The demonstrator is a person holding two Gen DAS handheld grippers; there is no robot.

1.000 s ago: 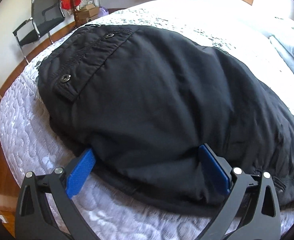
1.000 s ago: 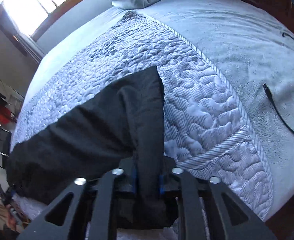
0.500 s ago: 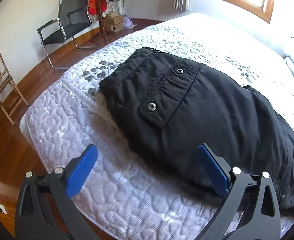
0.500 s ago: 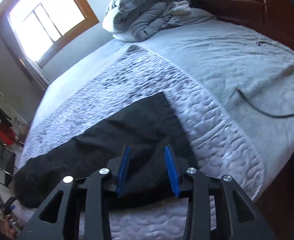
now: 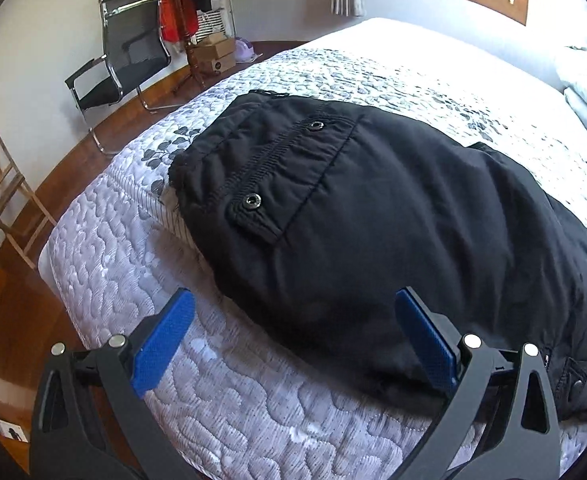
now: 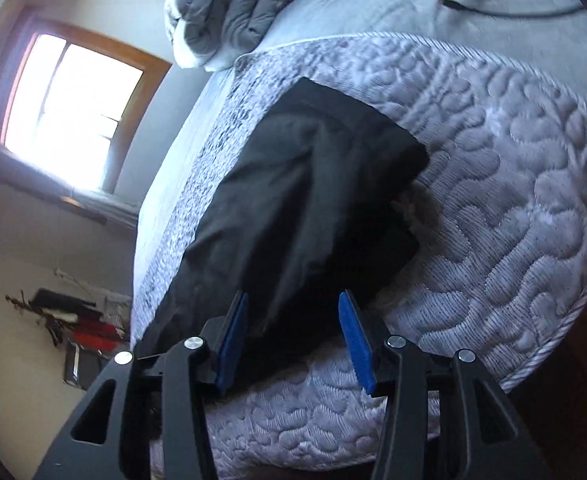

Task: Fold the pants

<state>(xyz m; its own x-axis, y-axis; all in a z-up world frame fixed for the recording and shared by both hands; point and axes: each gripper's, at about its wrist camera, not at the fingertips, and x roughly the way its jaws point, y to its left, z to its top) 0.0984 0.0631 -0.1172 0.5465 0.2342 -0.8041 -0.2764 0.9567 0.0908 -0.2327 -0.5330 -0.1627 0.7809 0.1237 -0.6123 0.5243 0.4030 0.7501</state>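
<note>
Cardboard boxes (image 5: 213, 54): stacked on the wood floor beside a black office chair (image 5: 121, 64), under a rack of hanging clothes (image 5: 181, 4); contents cannot be seen.

Hidden or unclear: the right wrist view is tilted and somewhat blurred. The far leg portion of the pants runs off the right edge of the left wrist view, and the near hem sits behind the right gripper's frame. Whether either gripper's pads touch the cloth cannot be told. A wooden folding chair (image 5: 1, 196) is cut off at the left edge. A dark cable (image 6: 505, 8) on the grey sheet runs out of view.

Pants (image 5: 393, 232): black, padded-looking fabric, lying flat on the quilted bedspread (image 5: 141, 264) near the foot edge of the bed. The waistband faces the chair side and carries two metal snaps (image 5: 251, 200), one on a short tab and one farther along the band. In the right wrist view the pants (image 6: 313, 200) show as a long dark strip with soft lengthwise creases and a squared leg end, one layer lying over another.

Left gripper (image 5: 293, 340): blue pads spread wide, nothing held, set at the near edge of the pants.

Right gripper (image 6: 293, 340): jaws parted, nothing clamped, with the leg fabric lying between and beyond them.

Bundled grey duvet (image 6: 233, 8): at the head of the bed.
</note>
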